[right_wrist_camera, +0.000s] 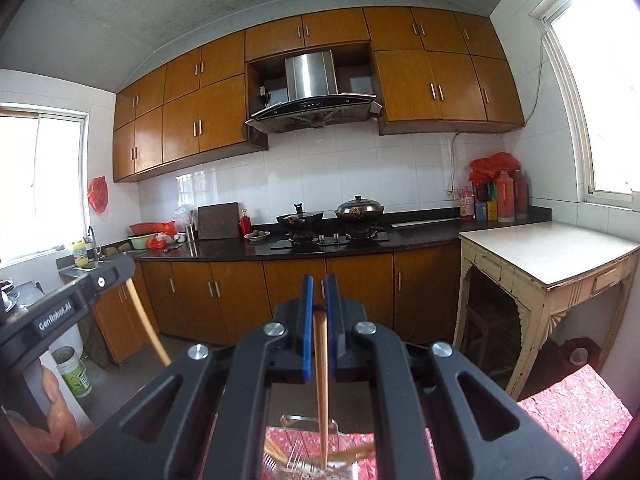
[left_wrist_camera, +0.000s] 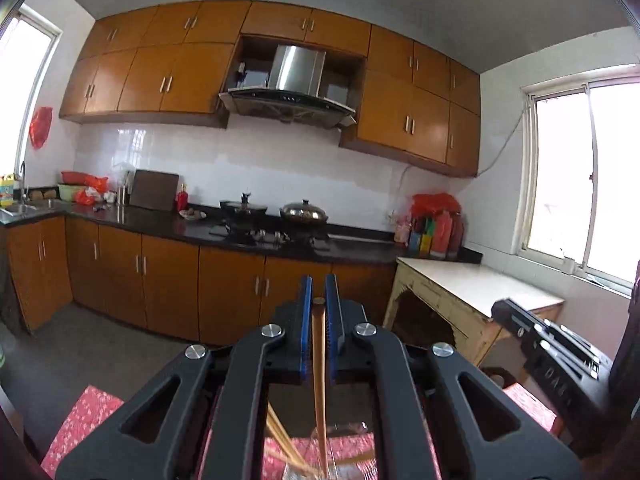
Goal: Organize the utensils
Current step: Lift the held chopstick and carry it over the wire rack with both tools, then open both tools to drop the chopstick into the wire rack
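My left gripper is shut on a brown wooden utensil handle that hangs down between its blue pads into a clear glass holder. Other chopsticks lean in that holder. My right gripper is shut on a pair of brown chopsticks that point down into a clear glass holder on a red patterned cloth. The left gripper also shows at the left edge of the right wrist view, with a pale wooden handle hanging from it.
A kitchen counter with a stove, a wok and a lidded pot runs along the far wall. A worn white side table stands at the right. The other gripper body is at the right of the left view.
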Available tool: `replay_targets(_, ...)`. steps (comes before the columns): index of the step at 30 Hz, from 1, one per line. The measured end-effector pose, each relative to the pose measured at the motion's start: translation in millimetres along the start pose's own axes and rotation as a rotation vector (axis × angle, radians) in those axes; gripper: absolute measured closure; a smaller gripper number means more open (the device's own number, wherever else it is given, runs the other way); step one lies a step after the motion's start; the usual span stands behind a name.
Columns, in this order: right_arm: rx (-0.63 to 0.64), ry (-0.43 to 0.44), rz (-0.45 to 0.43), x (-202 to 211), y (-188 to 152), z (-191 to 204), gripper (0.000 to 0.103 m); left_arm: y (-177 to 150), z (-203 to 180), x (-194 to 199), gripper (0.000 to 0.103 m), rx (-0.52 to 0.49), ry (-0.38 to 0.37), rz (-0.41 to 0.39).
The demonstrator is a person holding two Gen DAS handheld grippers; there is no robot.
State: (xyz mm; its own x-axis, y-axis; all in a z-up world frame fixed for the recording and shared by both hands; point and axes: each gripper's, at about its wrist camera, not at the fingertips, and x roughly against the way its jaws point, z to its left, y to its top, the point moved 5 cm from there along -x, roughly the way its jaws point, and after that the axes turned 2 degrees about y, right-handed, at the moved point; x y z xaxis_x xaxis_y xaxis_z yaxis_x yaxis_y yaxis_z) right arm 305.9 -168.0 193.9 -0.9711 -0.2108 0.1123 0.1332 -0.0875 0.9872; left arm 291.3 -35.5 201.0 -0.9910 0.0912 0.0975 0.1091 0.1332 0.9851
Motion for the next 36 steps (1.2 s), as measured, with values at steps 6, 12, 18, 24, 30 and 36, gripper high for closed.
replay_targets(6, -0.045, 0.001, 0.044, -43, -17, -13, 0.096, -25, 2, -37, 0.096, -0.001, 0.021, 0.036)
replay_targets(12, -0.072, 0.017, 0.093, -75, -39, -18, 0.096, -54, 15, -60, 0.096, 0.03, 0.028, 0.107)
replay_targets(18, -0.117, 0.035, 0.154, -97, -61, -25, 0.096, -66, 20, -69, 0.096, 0.034, 0.029, 0.154)
replay_targets(24, -0.116, -0.003, 0.194, -98, -73, -35, 0.06, -69, 24, -67, 0.074, 0.031, 0.036, 0.187)
replay_targets(30, -0.122, -0.066, 0.152, -69, -68, -57, 0.04, -53, 40, -44, 0.029, 0.048, 0.096, 0.139)
replay_targets(36, -0.125, -0.116, 0.135, -32, -61, -72, 0.033, -42, 51, -15, 0.029, 0.047, 0.131, 0.124)
